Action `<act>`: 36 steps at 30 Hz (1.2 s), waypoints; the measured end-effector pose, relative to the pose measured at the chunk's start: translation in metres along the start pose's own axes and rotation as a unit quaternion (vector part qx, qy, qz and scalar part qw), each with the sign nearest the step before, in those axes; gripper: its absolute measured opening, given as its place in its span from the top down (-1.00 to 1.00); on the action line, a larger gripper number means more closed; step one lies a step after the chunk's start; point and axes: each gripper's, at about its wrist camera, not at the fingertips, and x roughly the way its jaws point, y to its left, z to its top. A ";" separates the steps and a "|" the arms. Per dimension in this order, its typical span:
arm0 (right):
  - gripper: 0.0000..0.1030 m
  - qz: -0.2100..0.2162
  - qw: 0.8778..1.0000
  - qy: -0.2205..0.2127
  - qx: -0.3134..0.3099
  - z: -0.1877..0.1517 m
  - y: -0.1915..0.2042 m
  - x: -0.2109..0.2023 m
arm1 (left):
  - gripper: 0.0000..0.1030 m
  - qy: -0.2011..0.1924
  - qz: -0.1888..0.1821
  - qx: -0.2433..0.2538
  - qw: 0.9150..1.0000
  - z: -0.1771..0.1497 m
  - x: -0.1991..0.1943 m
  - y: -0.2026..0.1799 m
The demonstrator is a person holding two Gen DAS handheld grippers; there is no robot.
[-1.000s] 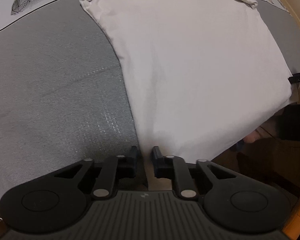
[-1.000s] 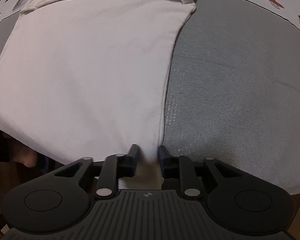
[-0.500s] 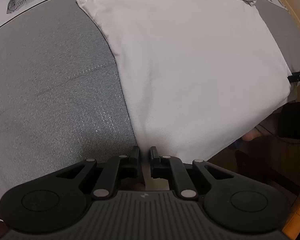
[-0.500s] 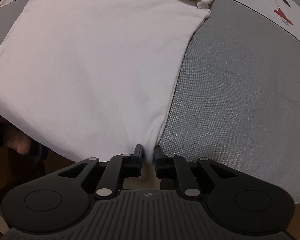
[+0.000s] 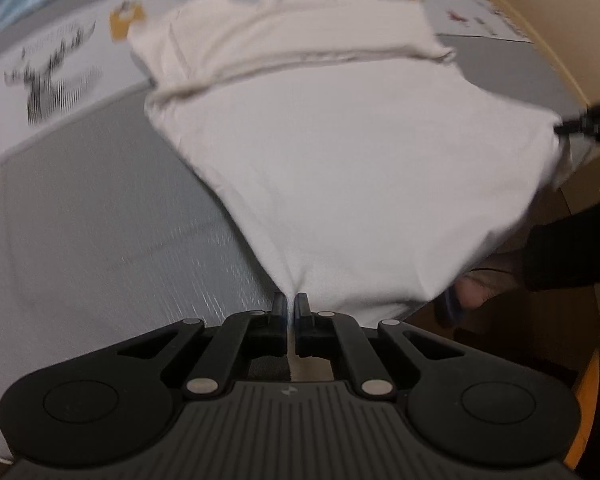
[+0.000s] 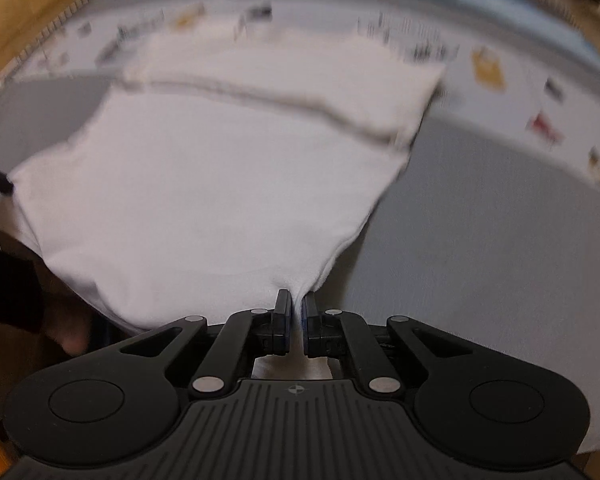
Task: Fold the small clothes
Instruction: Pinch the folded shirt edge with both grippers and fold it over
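Observation:
A white garment (image 5: 340, 152) lies spread on a grey cloth (image 5: 80, 220); its far part is folded over in a band. My left gripper (image 5: 289, 304) is shut on the garment's near left corner and holds it lifted. My right gripper (image 6: 296, 300) is shut on the near right corner of the same garment (image 6: 220, 184), also lifted. The right gripper's tip (image 5: 592, 122) shows at the right edge of the left wrist view. The fabric hangs taut between both grippers. Both views are motion-blurred.
The grey cloth (image 6: 500, 220) has a pale printed border with a deer drawing (image 5: 52, 76) and small coloured figures (image 6: 488, 68) at the far side. A wooden edge (image 6: 32, 4) runs along the back left. A hand and dark sleeve (image 5: 560, 248) are below the hem.
Both grippers have closed on the garment's near corners and lifted them up and forward. The near hem has risen off the cloth and more of the far border shows.

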 end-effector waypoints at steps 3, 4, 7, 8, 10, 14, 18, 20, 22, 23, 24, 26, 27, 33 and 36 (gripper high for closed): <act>0.91 0.013 0.999 -0.051 0.002 0.003 -0.004 -0.046 | 0.95 -0.046 -0.008 0.005 0.999 -0.004 -0.036 -0.015; 0.91 0.016 0.998 -0.065 -0.001 0.000 -0.004 -0.060 | 0.95 -0.062 -0.011 0.001 0.998 -0.007 -0.047 -0.018; 0.91 0.047 0.994 -0.099 -0.003 -0.014 -0.009 -0.100 | 0.95 -0.103 -0.030 -0.010 0.994 -0.026 -0.089 -0.017; 0.92 0.058 0.992 -0.108 -0.004 -0.019 -0.013 -0.109 | 0.95 -0.111 -0.032 -0.005 0.993 -0.032 -0.100 -0.020; 0.92 0.078 0.989 -0.129 0.003 -0.025 -0.021 -0.129 | 0.95 -0.123 -0.040 0.003 0.992 -0.042 -0.116 -0.024; 0.92 0.083 0.984 -0.151 0.052 -0.017 -0.045 -0.137 | 0.95 -0.131 -0.031 -0.020 0.991 -0.033 -0.121 -0.012; 0.92 0.065 0.984 -0.147 0.083 0.010 -0.055 -0.107 | 0.95 -0.123 -0.011 -0.057 0.991 0.002 -0.092 0.022; 0.92 0.048 0.986 -0.133 0.083 0.028 -0.056 -0.084 | 0.95 -0.117 -0.002 -0.078 0.990 0.023 -0.070 0.040; 0.92 0.033 0.988 -0.126 0.077 0.043 -0.055 -0.064 | 0.95 -0.119 0.009 -0.095 0.988 0.040 -0.050 0.057; 0.92 0.023 0.989 -0.120 0.084 0.051 -0.056 -0.053 | 0.95 -0.118 0.009 -0.107 0.987 0.045 -0.040 0.064; 0.92 0.011 0.989 -0.116 0.088 0.058 -0.057 -0.042 | 0.95 -0.114 0.010 -0.117 0.987 0.051 -0.030 0.070; 0.92 -0.006 0.990 -0.113 0.083 0.069 -0.055 -0.024 | 0.95 -0.106 0.012 -0.132 0.986 0.059 -0.016 0.077; 0.92 -0.011 0.990 -0.111 0.086 0.072 -0.056 -0.016 | 0.95 -0.101 0.015 -0.133 0.986 0.064 -0.011 0.079; 0.92 -0.025 0.988 -0.082 0.128 0.072 -0.073 0.036 | 0.95 -0.063 0.030 -0.127 0.990 0.083 0.021 0.079; 0.92 -0.019 0.986 -0.087 0.141 0.078 -0.080 0.046 | 0.95 -0.055 0.041 -0.125 0.990 0.091 0.033 0.080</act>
